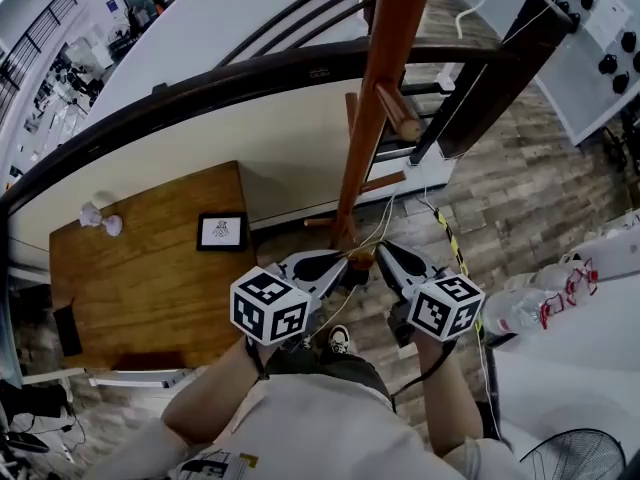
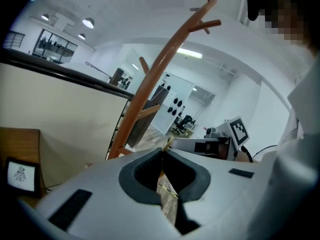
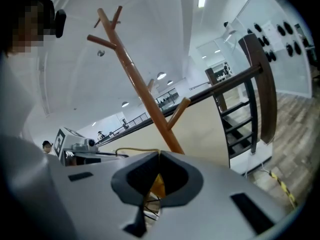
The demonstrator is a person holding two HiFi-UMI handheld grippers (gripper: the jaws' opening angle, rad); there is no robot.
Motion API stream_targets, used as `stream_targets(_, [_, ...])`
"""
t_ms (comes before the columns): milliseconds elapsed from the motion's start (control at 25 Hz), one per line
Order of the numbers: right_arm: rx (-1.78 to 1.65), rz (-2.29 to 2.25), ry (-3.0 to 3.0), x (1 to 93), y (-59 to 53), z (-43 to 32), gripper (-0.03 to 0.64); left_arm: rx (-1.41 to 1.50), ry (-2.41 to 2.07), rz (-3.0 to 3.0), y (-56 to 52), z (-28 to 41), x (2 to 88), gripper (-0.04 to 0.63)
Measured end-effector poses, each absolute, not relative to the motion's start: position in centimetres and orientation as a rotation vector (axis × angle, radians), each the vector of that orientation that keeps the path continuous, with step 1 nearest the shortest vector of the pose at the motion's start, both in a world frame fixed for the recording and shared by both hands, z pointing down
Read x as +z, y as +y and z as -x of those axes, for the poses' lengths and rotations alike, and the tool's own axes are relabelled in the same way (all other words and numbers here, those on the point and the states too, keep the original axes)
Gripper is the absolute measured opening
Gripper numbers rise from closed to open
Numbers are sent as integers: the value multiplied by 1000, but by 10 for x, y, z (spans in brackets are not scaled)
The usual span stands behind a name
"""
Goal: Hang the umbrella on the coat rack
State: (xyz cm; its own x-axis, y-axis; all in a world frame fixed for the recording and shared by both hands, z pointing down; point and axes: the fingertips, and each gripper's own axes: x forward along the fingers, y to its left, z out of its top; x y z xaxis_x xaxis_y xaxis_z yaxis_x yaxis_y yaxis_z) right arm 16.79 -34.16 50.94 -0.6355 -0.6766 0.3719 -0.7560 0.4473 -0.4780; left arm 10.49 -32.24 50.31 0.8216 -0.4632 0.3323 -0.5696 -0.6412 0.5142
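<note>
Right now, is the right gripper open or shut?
Shut: the right gripper shows jaw tips together in its own view, pinching a thin yellow cord.

No legible text, labels, brands or numbers

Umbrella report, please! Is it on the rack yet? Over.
Left gripper, right gripper: both shut on thin yellow cord stretched between them. Umbrella not hung, body hidden below. Brown wooden coat rack ahead, path clear.

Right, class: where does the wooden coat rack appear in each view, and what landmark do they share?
Head view: coat rack pole runs from top centre down to mid-frame.
Left gripper view: leans from upper right to lower left.
Right gripper view: leans from upper left to centre.
Shared landmark: the dark handrail.
</note>
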Motion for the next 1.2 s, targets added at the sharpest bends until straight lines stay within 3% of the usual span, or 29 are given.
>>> stream_targets(1200, [1109, -1174, -2425, 656, -374, -144, 16, 281, -802, -2134, -380, -115, 650, 17])
